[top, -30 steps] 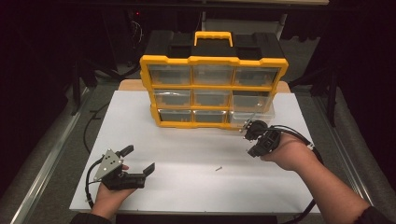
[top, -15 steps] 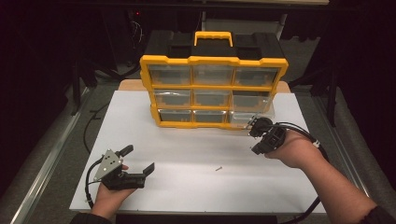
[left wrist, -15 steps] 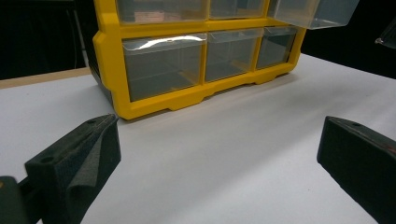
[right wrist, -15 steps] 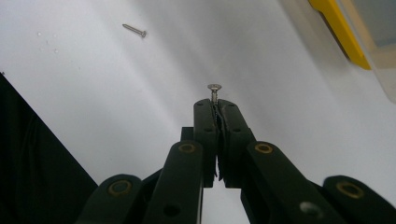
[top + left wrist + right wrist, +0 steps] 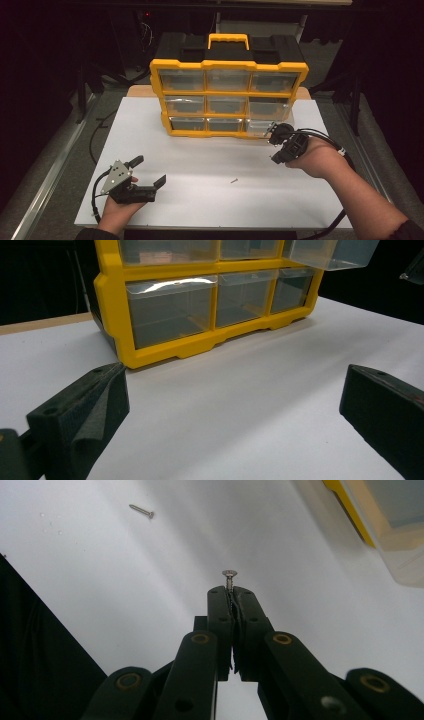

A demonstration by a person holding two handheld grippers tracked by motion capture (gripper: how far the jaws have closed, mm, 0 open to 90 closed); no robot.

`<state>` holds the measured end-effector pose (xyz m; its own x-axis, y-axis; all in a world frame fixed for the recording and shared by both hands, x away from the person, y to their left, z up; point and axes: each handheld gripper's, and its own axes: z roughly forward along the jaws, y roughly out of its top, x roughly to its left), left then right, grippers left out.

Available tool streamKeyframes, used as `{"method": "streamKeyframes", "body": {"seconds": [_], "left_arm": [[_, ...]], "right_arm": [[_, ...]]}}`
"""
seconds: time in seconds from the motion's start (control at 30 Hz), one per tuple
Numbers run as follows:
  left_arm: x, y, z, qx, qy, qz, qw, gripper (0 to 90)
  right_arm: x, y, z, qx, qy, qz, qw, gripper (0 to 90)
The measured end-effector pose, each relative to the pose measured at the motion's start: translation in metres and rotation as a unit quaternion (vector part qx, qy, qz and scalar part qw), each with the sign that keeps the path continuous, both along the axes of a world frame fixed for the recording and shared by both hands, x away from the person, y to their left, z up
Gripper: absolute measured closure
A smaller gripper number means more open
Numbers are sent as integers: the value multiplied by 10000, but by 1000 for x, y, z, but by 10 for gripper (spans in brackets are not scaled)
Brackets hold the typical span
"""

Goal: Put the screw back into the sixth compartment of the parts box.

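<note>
My right gripper [image 5: 231, 596] fingers pinch a screw [image 5: 229, 578], head out along them | open bottom-right drawer [image 5: 260, 128] just left, nearest | left gripper [image 5: 148, 171] fingers wide, near-left desk [image 5: 200, 160]

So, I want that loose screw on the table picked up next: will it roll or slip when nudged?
The loose screw lies flat on the smooth white table, so it would likely skid or roll in an arc. It looks stiff and light. The right tongs pinch another screw at its shank, so a grip seems feasible.
</note>
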<state>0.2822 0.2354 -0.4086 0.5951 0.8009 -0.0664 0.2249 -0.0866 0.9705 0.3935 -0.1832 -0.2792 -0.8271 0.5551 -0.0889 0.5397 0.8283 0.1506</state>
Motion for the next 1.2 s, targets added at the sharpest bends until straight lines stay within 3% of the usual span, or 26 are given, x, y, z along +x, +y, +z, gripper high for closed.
{"method": "streamKeyframes", "body": {"seconds": [0.47, 1.2], "left_arm": [[0, 0, 0, 19, 3, -31, 10000, 1], [0, 2, 0, -21, 7, -14, 10000, 1]], "right_arm": [[4, 3, 22, 39, -60, -14, 10000, 899], [13, 10, 66, 116, -356, -71, 9993, 899]]}}
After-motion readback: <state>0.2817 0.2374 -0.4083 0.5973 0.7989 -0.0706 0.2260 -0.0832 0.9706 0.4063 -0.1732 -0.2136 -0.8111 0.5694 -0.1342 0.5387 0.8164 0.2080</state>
